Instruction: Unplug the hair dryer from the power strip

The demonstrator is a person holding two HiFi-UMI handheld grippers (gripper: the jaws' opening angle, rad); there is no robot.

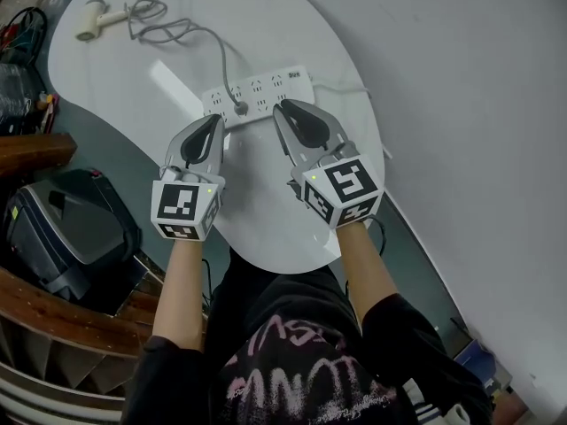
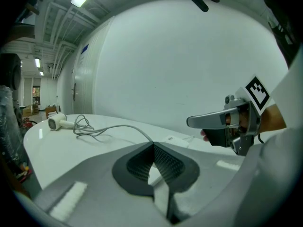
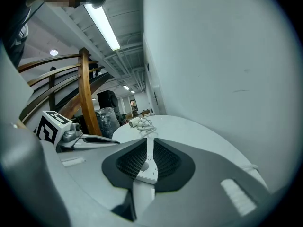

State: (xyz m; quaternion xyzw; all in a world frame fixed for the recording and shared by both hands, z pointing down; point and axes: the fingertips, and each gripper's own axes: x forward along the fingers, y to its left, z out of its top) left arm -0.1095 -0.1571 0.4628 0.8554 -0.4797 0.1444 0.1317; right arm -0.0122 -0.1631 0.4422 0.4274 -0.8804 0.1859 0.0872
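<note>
Hair dryer (image 1: pixel 91 18) isn't touched by either gripper, fwiw. Starting at the fingers: the left gripper (image 1: pixel 215 124) is held with its two jaws pressed together at the tips and nothing caught between them. It's parked just on the near side of the power strip (image 1: pixel 266 88), by that strip's left end. The right gripper (image 1: pixel 280 110) is held with its jaws a thin slit apart and nothing clamped. A sliver of the power strip is seen through that slit in the right gripper view. Its tips are placed right at the strip's near edge, roughly mid-length; whether contact is actually made can't be told.

The plug (image 1: pixel 239 108) is seated in the strip, between the two sets of tips and just beyond them, so it's not pulled out yet. From the plug, the grey cord (image 1: pixel 190 32) is run away from the strip across the white table (image 1: pixel 266 228) and is bunched into loose loops beside the dryer. The dryer itself is laid on its side at the table's far end, well apart from the power strip and off to the far left of it in the head view.

A second thin white cable (image 1: pixel 341 85) is led off the strip's right end toward the table edge. On the strip's near side, both grippers are carried on bare forearms (image 1: pixel 182 282), with the marker cubes turned up.
</note>
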